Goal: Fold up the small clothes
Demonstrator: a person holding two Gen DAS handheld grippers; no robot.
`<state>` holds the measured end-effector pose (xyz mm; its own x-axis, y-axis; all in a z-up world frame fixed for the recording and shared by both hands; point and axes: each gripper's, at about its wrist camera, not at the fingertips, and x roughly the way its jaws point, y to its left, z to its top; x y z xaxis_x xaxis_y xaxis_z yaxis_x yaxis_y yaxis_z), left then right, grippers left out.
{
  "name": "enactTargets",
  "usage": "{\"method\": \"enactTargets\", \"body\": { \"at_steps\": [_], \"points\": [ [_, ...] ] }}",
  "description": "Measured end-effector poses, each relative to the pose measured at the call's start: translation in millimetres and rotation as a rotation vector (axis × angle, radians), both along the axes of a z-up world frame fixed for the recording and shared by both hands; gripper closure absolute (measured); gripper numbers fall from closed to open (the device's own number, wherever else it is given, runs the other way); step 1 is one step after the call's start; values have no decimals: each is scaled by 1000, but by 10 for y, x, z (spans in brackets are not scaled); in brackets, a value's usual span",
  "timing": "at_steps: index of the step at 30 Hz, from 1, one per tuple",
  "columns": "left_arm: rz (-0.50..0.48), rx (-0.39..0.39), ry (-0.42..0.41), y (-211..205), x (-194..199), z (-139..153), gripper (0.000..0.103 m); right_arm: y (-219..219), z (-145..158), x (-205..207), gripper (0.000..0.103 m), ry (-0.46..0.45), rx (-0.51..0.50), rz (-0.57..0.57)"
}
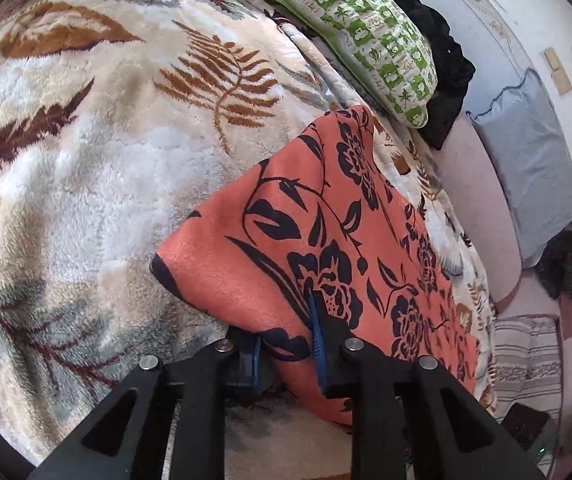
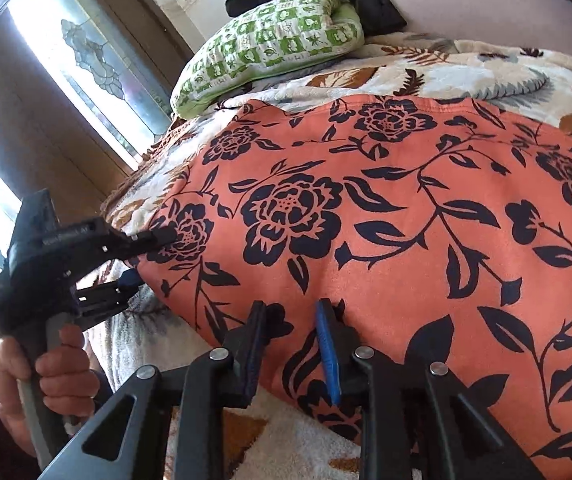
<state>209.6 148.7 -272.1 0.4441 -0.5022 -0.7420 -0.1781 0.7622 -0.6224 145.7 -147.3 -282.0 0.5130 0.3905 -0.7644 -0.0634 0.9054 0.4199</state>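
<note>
Leaf-print blanket point(image 1: 97, 168), green pillow point(image 1: 366, 36) beyond

An orange-coral garment point(image 2: 366, 216) printed with dark navy roses, leaves and trailing stems lies spread on the leaf-patterned fleece blanket point(image 1: 85, 160). It rests mostly flat, its far edge gently scalloped, just short of the green-and-white pillow point(image 2: 269, 52) further up the blanket. The near edge is lifted a little off the blanket, its corner point(image 1: 161, 260) curling under slightly.
</note>
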Motion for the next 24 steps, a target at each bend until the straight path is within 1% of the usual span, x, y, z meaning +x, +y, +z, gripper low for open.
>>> {"method": "enactTargets", "body": {
  "at_steps": [3,5,9,13,16,18,19,20,21,24],
  "points": [
    [-18,24,-27,-8,-2,70,89,-48,-11,12,75,15,34,-3],
    [-50,68,-80,-64,-9,216,90,-89,-14,23,75,29,68,-6],
    [-136,184,-219,-303,-50,618,91,-279,-2,18,73,60,192,-48],
    [-254,329,-371,-682,-184,1015,91,-590,37,-1,73,66,286,-149],
    [-355,428,-493,-1024,-367,1232,91,-897,60,-16,72,70,397,-224],
    [-428,488,-562,-1272,-511,1312,92,-1107,94,-32,69,53,485,-263],
    [-467,512,-589,-1389,-588,1333,92,-1212,112,-40,60,45,519,-283],
    [-507,534,-614,-1510,-660,1339,92,-1310,132,-37,32,39,556,-299],
    [-547,555,-634,-1635,-729,1337,92,-1395,142,-50,25,26,600,-314],
    [-673,600,-664,-1993,-914,1255,92,-1632,214,-107,25,-22,704,-343]
  ]
}}
